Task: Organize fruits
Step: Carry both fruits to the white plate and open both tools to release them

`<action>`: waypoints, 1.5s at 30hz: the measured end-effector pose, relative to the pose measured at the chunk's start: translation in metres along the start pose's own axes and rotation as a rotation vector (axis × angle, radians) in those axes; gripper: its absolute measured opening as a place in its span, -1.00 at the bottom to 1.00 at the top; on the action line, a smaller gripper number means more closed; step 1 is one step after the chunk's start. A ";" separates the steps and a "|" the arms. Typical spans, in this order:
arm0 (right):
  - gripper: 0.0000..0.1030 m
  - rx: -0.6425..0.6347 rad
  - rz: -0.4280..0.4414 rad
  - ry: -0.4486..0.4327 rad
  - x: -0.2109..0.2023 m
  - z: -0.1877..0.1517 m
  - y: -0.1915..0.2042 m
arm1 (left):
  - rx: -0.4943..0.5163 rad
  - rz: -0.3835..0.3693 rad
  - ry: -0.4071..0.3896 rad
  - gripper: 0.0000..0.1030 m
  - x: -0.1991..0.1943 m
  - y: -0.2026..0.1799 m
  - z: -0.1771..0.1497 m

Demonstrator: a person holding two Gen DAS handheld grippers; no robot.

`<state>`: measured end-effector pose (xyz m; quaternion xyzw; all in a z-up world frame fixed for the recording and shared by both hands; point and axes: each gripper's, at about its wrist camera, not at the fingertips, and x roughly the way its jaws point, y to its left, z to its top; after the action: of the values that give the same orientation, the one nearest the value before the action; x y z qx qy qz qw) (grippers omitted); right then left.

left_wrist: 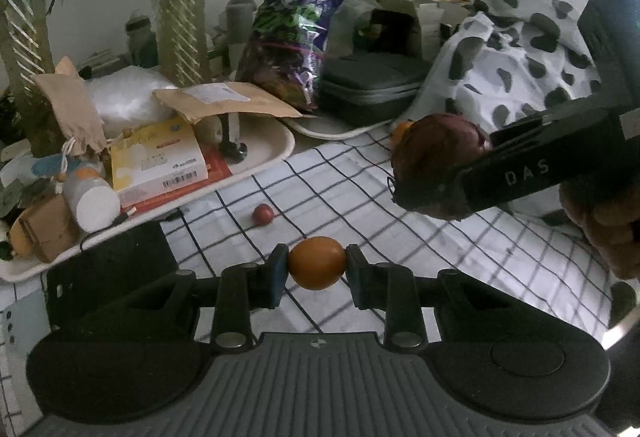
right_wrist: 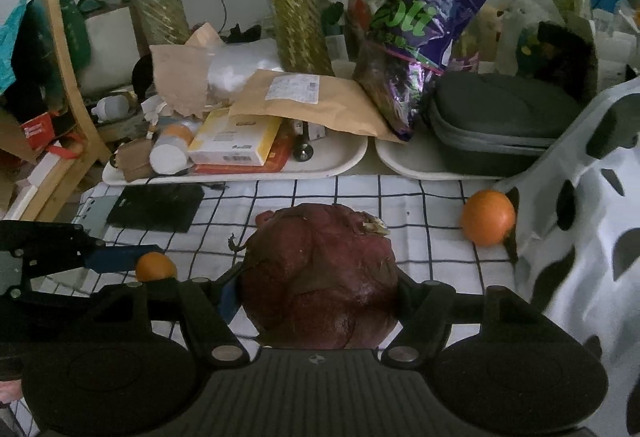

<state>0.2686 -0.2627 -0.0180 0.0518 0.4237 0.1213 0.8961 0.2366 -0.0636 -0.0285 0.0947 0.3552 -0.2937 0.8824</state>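
Note:
My left gripper is shut on a small orange fruit and holds it above the checked tablecloth; the fruit also shows in the right wrist view. My right gripper is shut on a large dark red wrinkled fruit, which also shows in the left wrist view, up and to the right of the left gripper. A small red fruit lies on the cloth. A bigger orange lies at the right beside a spotted cloth.
A white tray at the back holds boxes, a bottle and an envelope. A second tray holds a grey case. A black pad lies at the cloth's left. Plants and a purple bag stand behind.

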 end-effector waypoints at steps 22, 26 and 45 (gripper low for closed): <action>0.42 0.027 0.027 -0.016 -0.072 -0.057 0.024 | 0.013 0.003 -0.010 -0.42 -0.065 -0.048 -0.048; 0.42 0.020 0.034 -0.004 -0.079 -0.068 0.031 | 0.005 0.005 -0.011 -0.42 -0.073 -0.054 -0.056; 0.42 -0.044 0.087 0.090 -0.103 -0.130 0.064 | -0.025 0.016 0.057 -0.42 -0.101 -0.071 -0.098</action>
<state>0.0938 -0.2291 -0.0113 0.0449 0.4581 0.1719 0.8710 0.0811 -0.0389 -0.0279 0.0950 0.3831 -0.2794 0.8753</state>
